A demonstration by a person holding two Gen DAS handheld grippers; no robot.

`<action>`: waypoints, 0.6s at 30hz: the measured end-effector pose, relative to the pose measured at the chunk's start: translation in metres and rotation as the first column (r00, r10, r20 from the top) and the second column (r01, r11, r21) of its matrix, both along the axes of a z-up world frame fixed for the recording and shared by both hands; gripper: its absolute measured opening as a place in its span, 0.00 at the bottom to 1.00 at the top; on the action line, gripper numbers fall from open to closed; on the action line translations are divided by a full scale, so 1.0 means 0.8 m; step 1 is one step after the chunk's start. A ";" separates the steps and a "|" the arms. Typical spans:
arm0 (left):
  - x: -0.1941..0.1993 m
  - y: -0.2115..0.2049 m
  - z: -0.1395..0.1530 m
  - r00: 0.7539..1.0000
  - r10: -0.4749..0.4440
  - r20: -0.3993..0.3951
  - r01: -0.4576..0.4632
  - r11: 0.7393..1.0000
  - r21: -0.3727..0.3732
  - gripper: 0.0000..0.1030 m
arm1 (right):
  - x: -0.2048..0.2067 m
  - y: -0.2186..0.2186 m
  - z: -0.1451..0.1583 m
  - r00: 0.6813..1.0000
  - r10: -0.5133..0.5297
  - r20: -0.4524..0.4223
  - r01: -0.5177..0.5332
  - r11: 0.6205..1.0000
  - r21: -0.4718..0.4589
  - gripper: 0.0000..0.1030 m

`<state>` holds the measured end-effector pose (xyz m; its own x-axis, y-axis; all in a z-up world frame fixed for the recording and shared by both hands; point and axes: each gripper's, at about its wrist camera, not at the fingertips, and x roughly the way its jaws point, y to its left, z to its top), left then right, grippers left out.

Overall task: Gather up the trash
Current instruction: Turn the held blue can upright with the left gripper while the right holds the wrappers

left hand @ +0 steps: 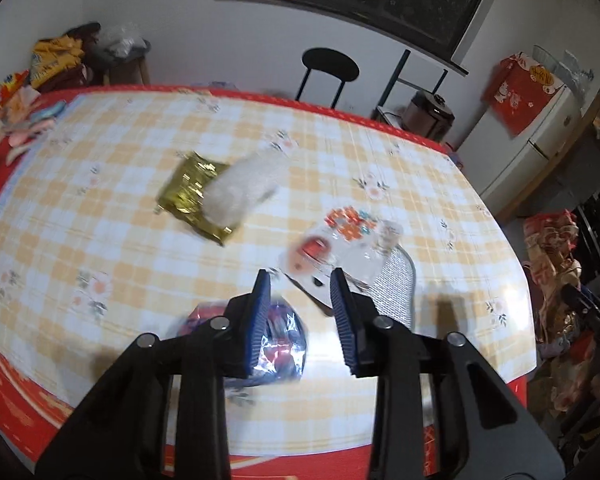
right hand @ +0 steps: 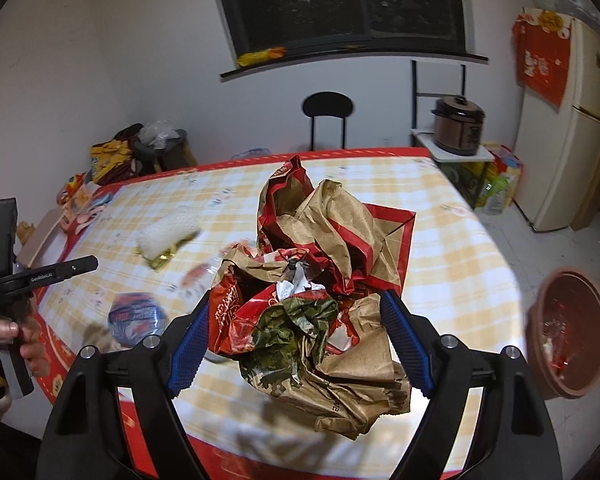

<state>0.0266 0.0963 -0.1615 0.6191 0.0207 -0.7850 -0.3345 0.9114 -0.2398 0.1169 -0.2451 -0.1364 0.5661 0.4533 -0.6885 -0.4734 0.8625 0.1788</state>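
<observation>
While you are carrying the paper wad (right hand: 320,300) clamped wide in the right gripper (right hand: 300,344), you are wanting the bin (right hand: 568,328) beside the surface (right hand: 452,240); the left gripper (left hand: 300,320), jaws apart and empty, is hovering over wrappers (left hand: 332,248).

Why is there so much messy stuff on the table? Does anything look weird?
Yes. Trash lies scattered on the checked tablecloth: a gold wrapper with a white wad on top, a clear plastic package, and a shiny blue wrapper. The right gripper holds a big crumpled paper bag with a red bin on the floor beside the table.
</observation>
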 end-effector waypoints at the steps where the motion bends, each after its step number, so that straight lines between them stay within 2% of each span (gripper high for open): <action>1: 0.003 -0.002 -0.009 1.000 0.015 -0.017 -0.015 1.000 0.010 0.25 | 0.002 -0.008 0.000 1.000 -0.002 -0.001 0.002 1.000 0.002 0.78; 2: 0.003 -0.002 -0.017 0.999 0.025 -0.031 -0.025 1.000 0.005 0.20 | 0.004 -0.021 -0.001 1.000 -0.005 -0.003 0.005 1.000 0.006 0.78; 5: -0.002 0.009 -0.036 0.998 0.051 -0.043 -0.054 0.997 -0.055 0.22 | 0.011 -0.046 -0.003 1.000 -0.009 -0.009 0.009 1.000 0.017 0.78; 7: -0.013 0.017 -0.042 0.999 0.035 -0.029 -0.038 0.995 -0.089 0.45 | 0.015 -0.055 -0.006 1.000 -0.004 -0.011 0.004 1.000 0.025 0.78; 8: -0.022 0.019 -0.042 0.999 0.029 -0.023 -0.031 0.996 -0.083 0.60 | 0.018 -0.058 -0.009 1.000 0.001 -0.016 -0.001 1.000 0.026 0.78; 9: -0.031 0.018 -0.044 1.000 0.018 -0.025 -0.020 0.997 -0.079 0.62 | 0.021 -0.060 -0.012 1.000 0.007 -0.022 -0.006 1.000 0.025 0.78; 13: -0.053 0.009 -0.069 0.992 0.025 -0.124 -0.036 0.996 -0.085 0.60 | 0.031 -0.050 -0.030 0.998 0.025 -0.059 -0.023 0.999 0.025 0.78; 15: -0.069 0.008 -0.088 0.984 0.068 -0.164 -0.092 0.985 -0.143 0.60 | 0.034 -0.043 -0.036 0.996 0.036 -0.078 -0.033 0.999 0.036 0.78; 16: -0.078 0.010 -0.103 0.978 0.103 -0.183 -0.141 0.969 -0.205 0.60 | 0.036 -0.036 -0.039 0.995 0.050 -0.087 -0.047 0.998 0.038 0.78; 18: -0.089 0.012 -0.126 0.964 0.159 -0.212 -0.215 0.937 -0.276 0.54 | 0.035 -0.024 -0.042 0.993 0.076 -0.091 -0.074 0.997 0.028 0.78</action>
<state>-0.0448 0.1059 -0.2621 0.4707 -0.1271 -0.8731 -0.5557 0.7259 -0.4053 0.1451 -0.2646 -0.1698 0.4650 0.5090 -0.7243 -0.5169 0.8203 0.2447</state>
